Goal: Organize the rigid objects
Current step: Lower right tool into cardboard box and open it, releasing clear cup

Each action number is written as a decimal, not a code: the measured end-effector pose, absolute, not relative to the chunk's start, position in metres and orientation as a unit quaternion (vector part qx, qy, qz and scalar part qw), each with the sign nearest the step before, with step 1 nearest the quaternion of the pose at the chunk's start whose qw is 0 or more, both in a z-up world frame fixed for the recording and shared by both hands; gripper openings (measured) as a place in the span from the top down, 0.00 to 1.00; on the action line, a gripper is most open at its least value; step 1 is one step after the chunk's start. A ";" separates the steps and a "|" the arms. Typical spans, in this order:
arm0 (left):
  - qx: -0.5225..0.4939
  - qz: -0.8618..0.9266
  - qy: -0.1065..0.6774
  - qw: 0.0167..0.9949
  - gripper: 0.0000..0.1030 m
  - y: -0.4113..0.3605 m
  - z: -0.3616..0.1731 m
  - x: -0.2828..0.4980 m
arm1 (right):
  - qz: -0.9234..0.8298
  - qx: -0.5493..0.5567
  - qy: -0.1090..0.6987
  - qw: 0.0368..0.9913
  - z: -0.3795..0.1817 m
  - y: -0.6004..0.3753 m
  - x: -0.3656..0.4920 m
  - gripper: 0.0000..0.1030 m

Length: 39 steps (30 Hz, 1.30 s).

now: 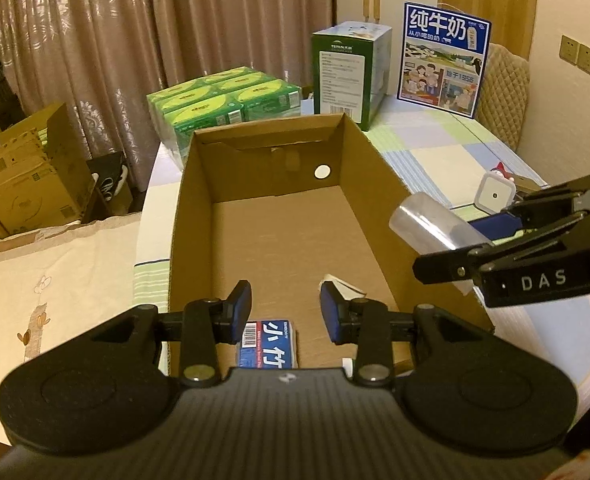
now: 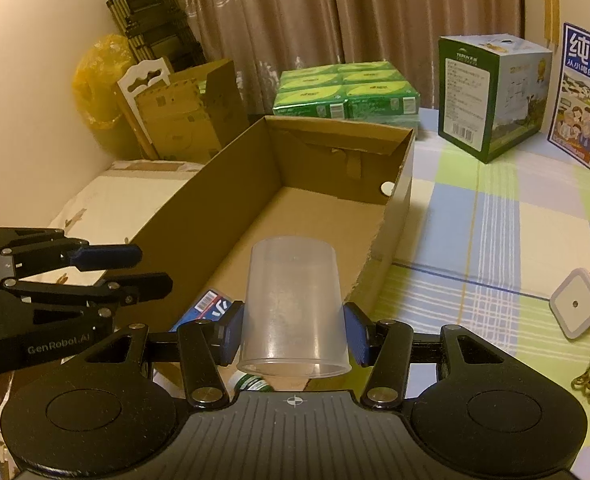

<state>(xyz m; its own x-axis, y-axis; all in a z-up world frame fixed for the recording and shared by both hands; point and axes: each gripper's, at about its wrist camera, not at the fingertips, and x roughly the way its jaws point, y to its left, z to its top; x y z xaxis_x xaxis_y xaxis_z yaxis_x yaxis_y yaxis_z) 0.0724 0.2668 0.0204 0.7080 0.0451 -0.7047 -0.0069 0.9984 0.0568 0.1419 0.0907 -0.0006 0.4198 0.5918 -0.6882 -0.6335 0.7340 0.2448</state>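
We're at a table with a pastel checked cloth (image 2: 495, 240), beige curtains behind, and an open brown cardboard box (image 1: 375, 168) in the middle of it.

Our right gripper (image 2: 293, 330) is clamped on a clear plastic cup (image 2: 293, 304), pads pinching its sides just above the rim, mouth pointing back at the camera, hanging over the near end of the box. Our left gripper (image 1: 286, 306) has its jaws a modest way apart with nothing between them, hovering over a small blue-and-white printed packet (image 1: 267, 342) lying on the box floor at the near end.

Handling-wise, we'd guess the cup is super light, thin-walled and a bit slippery, so a hard squeeze could flex it. Holding near the rim, where it's stiffest, seems like the right call.

Hard to make out: a green-and-white thing (image 2: 251, 382) peeks out under the cup, mostly blocked by the gripper body. There's also some white paper-ish scrap (image 1: 341, 282) behind the left gripper's right finger; no idea what it is. The packet is half covered too.
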 end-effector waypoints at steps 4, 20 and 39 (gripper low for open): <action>0.023 0.017 0.382 0.924 0.68 0.268 0.020 0.072 | 0.365 -0.027 0.401 0.840 -0.003 0.092 0.141 0.52; 0.018 0.020 0.382 0.924 0.68 0.270 0.017 0.070 | 0.368 -0.002 0.393 0.843 -0.002 0.090 0.142 0.51; 0.019 0.023 0.370 0.929 0.68 0.258 0.034 0.056 | 0.357 0.006 0.379 0.854 0.016 0.068 0.128 0.46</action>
<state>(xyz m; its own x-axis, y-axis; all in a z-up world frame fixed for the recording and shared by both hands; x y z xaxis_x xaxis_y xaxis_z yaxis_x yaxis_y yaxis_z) 0.0557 0.2579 0.0339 0.7254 0.0575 -0.6859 -0.0296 0.9982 0.0524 0.1283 0.0685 0.0158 0.4572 0.6141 -0.6433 -0.6051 0.7449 0.2810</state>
